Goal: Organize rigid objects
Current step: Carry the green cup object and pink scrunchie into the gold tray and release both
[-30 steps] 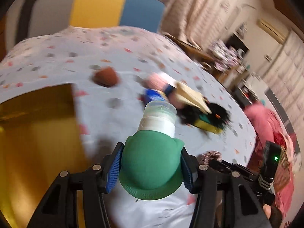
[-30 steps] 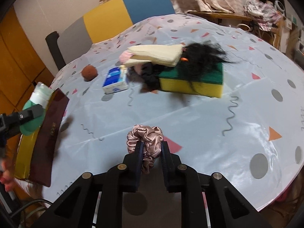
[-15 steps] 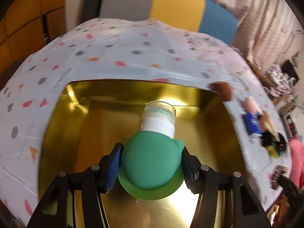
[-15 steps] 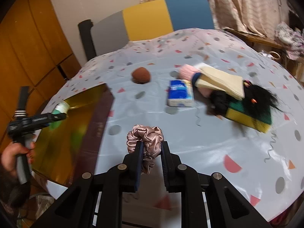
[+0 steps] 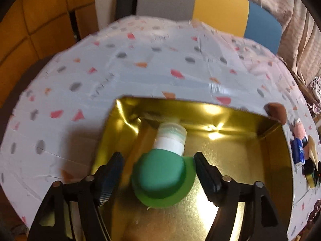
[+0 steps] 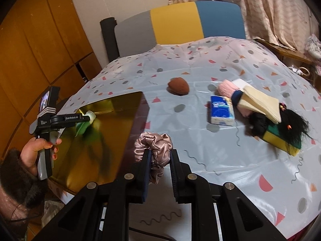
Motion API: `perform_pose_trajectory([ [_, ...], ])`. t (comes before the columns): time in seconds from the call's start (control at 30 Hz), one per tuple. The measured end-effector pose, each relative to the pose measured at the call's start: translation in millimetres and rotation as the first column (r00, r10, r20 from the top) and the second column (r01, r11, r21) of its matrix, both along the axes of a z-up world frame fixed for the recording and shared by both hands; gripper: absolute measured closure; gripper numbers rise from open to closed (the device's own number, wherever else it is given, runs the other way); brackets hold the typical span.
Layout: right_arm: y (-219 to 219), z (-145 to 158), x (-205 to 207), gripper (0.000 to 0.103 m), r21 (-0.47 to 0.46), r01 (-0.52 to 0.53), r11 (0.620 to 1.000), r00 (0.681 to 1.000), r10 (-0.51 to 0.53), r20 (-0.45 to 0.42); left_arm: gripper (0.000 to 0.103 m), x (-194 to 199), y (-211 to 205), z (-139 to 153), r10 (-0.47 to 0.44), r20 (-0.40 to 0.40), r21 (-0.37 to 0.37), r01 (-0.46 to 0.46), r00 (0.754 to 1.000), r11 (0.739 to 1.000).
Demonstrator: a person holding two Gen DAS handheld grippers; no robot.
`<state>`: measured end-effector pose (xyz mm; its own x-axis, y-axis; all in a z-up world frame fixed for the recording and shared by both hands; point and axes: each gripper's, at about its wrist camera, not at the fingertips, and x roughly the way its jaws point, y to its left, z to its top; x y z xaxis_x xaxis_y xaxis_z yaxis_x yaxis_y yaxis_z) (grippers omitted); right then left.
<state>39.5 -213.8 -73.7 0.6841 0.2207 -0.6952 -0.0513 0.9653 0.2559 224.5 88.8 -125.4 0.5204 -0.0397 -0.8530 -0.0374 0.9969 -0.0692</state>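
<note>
A green bottle (image 5: 160, 178) with a white neck and a clear cap lies inside the gold tin box (image 5: 180, 105). My left gripper (image 5: 158, 170) straddles it with its jaws opening; there is a gap between each pad and the bottle. In the right wrist view the same left gripper (image 6: 85, 118) hangs over the gold box (image 6: 116, 108), with the bottle (image 6: 83, 128) under it. My right gripper (image 6: 160, 156) is shut on a pink satin scrunchie (image 6: 153, 144), held above the table's near edge.
On the patterned tablecloth (image 6: 200, 64) lie a brown lump (image 6: 178, 86), a blue tissue pack (image 6: 221, 110), a pink item (image 6: 226, 87), a cream cloth (image 6: 260, 104), black hair (image 6: 284, 122) and a green-yellow sponge (image 6: 280, 143). A colourful chair (image 6: 180, 24) stands behind. A person's hand (image 6: 38, 150) holds the left gripper.
The left gripper carried the bottle from over the tablecloth into the gold box, and its jaws spread off it. The right gripper rose with the scrunchie and swung towards the box.
</note>
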Motion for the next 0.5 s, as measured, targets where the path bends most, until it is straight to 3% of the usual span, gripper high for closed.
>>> perform_pose_trajectory([
  [0.2, 28.5, 1.0, 18.2, 0.084, 0.033, -0.077, 0.996, 0.997, 0.078, -0.019, 0.028, -39.9, 23.7, 31.2, 0.054, 0.113, -0.147, -0.037, 0.992, 0.988],
  [0.3, 53.9, 3.0, 35.2, 0.084, 0.046, -0.143, 0.989, 0.989, 0.144, -0.023, 0.028, -64.2, 31.8, 30.6, 0.066, 0.118, -0.229, -0.037, 0.991, 0.973],
  [0.5, 98.6, -4.5, 84.9, 0.084, 0.124, -0.202, 0.972, 0.972, 0.214, -0.096, 0.028, -105.4, 24.8, 18.6, 0.032, 0.106, -0.274, -0.002, 0.994, 0.962],
])
